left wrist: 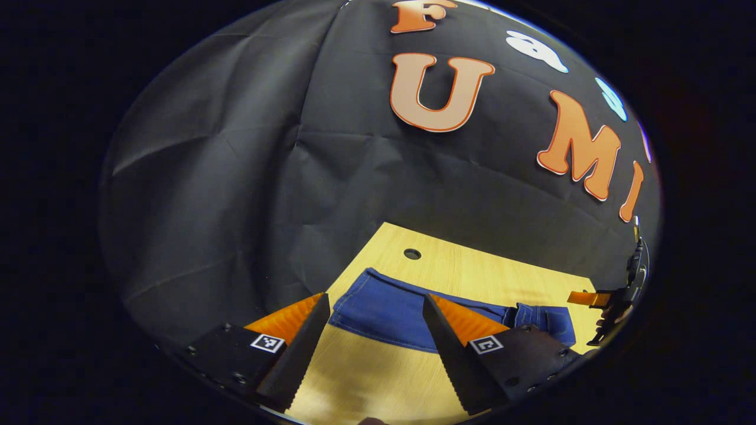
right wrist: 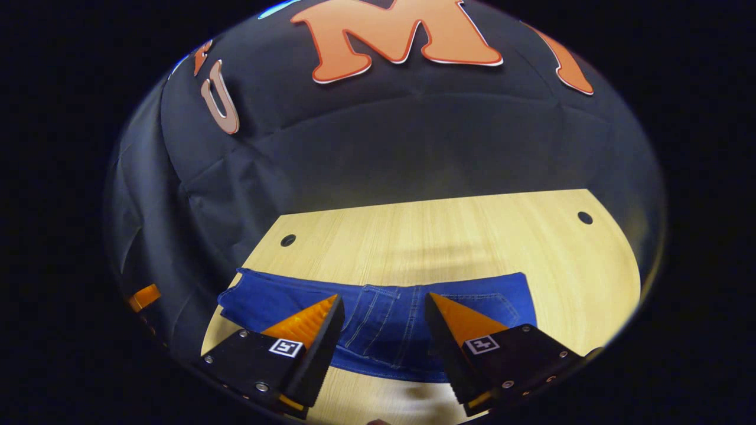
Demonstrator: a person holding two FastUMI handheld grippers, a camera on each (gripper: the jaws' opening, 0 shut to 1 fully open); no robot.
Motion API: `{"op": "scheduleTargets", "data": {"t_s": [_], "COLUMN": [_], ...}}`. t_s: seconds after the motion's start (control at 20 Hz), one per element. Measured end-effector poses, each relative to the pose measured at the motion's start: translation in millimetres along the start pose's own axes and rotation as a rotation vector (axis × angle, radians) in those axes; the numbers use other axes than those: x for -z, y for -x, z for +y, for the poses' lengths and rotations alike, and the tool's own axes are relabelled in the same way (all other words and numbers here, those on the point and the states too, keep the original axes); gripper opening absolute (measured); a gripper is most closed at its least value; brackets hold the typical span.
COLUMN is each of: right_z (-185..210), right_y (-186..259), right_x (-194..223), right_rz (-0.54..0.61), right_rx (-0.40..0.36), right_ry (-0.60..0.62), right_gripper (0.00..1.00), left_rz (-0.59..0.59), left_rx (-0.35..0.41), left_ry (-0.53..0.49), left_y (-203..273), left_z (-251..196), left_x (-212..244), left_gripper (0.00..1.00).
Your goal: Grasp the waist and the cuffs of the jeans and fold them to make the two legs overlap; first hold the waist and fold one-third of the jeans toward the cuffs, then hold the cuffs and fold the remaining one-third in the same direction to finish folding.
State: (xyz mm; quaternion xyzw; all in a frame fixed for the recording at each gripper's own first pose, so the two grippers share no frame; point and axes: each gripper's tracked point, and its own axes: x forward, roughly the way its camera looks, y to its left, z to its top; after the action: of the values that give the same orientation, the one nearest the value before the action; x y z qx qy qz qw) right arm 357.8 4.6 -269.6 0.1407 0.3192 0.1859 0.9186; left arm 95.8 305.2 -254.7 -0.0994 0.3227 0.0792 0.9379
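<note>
R tongs (left wrist: 590, 298) seen past jeans (left wrist: 384, 313) in left gripper view.

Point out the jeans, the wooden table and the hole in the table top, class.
jeans (right wrist: 384, 324): right gripper view, seamed middle panel.
wooden table (right wrist: 449, 236): right gripper view, bare top beyond the jeans.
hole (left wrist: 412, 254): left gripper view, its dark centre.

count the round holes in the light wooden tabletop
2: one round hole near the light wooden tabletop's far left corner, beyond the blue denim jeans; another near the far right corner. More may be hidden.
</note>
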Motion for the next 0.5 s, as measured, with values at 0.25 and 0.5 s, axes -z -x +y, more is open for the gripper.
{"op": "scheduleTargets", "data": {"t_s": [0.25,0.5], "right_z": [-15.7,-35.8], "right_y": [38.4,89.0], "right_x": [-25.4,-48.1], "right_rz": [-0.093,-0.187], "right_rx": [0.053,0.112], "right_ry": [0.016,-0.006], "right_gripper": [0.96,0.97], "left_rz": [0.171,0.311], "left_rx": [0.054,0.092], "left_ry": [0.185,0.486], "left_y": [-30.5,-64.5], "left_z": [2.6,15.6], "left_x": [42.7,69.6], "left_gripper": [0.98,0.98]}}
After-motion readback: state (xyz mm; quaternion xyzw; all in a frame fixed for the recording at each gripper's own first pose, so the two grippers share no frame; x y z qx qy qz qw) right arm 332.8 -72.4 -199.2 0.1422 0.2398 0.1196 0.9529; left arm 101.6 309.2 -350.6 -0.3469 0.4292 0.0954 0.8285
